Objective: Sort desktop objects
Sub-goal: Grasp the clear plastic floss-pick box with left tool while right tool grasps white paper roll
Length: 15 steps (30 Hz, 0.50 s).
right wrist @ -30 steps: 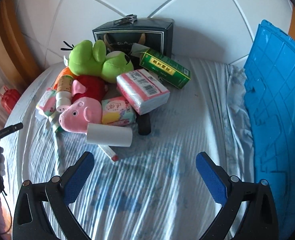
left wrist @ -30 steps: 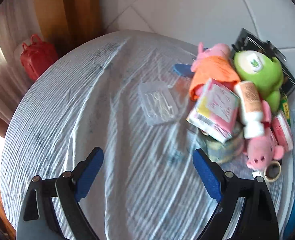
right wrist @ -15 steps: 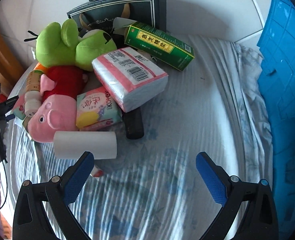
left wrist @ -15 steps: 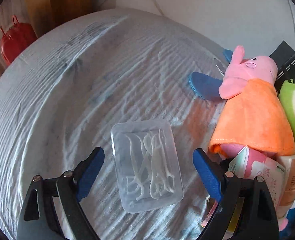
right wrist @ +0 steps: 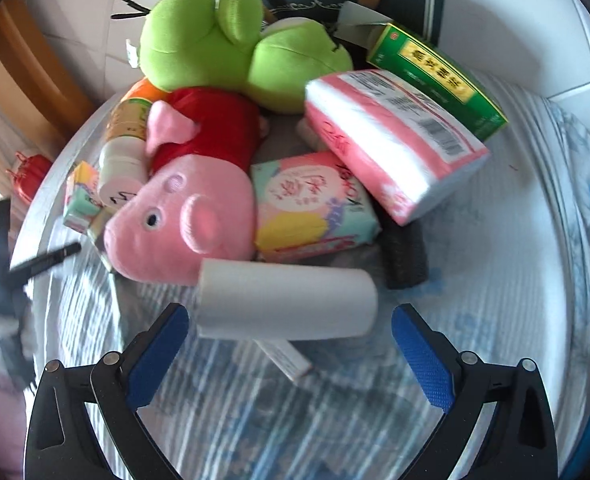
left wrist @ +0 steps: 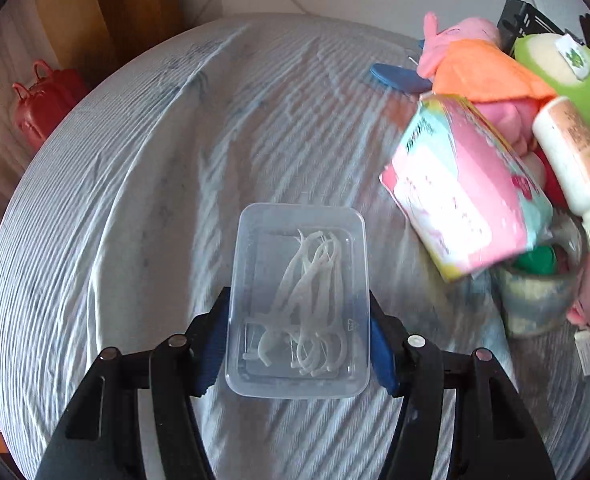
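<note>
Currently the left gripper (left wrist: 298, 332), jaws just closed, clamps the long sides of the clear floss-pick box (left wrist: 299, 300), isolated on the cloth left of the toy pile (left wrist: 495, 128) for easy access, while the right gripper (right wrist: 289, 344) hangs released astride the white roll (right wrist: 287, 300).

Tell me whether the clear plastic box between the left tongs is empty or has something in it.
Not empty: white floss picks show through the clear plastic box, which lies flat.

left gripper (left wrist: 299, 344): jaws just closing | right gripper (right wrist: 291, 352): jaws wide
</note>
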Available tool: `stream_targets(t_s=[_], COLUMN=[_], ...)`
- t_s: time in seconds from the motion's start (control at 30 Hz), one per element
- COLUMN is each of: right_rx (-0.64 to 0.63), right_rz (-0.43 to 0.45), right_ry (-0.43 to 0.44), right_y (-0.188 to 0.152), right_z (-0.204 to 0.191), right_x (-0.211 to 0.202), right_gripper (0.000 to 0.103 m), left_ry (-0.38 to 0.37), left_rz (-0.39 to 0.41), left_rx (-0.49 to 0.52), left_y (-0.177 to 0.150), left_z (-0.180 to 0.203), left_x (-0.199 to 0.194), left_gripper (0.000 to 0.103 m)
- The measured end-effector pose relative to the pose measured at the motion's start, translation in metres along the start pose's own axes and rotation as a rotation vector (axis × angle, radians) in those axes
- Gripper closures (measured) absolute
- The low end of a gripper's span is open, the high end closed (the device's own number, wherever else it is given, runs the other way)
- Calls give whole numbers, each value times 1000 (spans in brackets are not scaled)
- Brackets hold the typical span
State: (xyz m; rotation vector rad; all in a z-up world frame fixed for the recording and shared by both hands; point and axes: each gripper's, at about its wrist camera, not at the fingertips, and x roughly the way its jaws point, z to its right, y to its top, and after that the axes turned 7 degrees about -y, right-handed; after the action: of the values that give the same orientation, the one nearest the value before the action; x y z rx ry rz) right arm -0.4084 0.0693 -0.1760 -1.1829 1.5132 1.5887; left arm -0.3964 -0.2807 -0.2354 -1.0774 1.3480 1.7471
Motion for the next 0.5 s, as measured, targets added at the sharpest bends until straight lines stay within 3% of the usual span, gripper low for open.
stream_targets(t_s=[0.17, 0.27, 0.5], right_rx=[-12, 32, 138], right_rz=[-27, -77, -196], right_ry=[-93, -83, -209], right_y=[-2, -21, -88], right_z=[-4, 18, 89], right_x=[8, 5, -7], right_gripper=[0, 0, 0], left_ry=[-20, -28, -9], left_rz=[-18, -21, -15], left_rx=[-7, -11, 19], left_y=[-23, -32, -40], left_z=[-3, -4, 1], left_x=[-12, -17, -14], left_gripper=[43, 43, 43])
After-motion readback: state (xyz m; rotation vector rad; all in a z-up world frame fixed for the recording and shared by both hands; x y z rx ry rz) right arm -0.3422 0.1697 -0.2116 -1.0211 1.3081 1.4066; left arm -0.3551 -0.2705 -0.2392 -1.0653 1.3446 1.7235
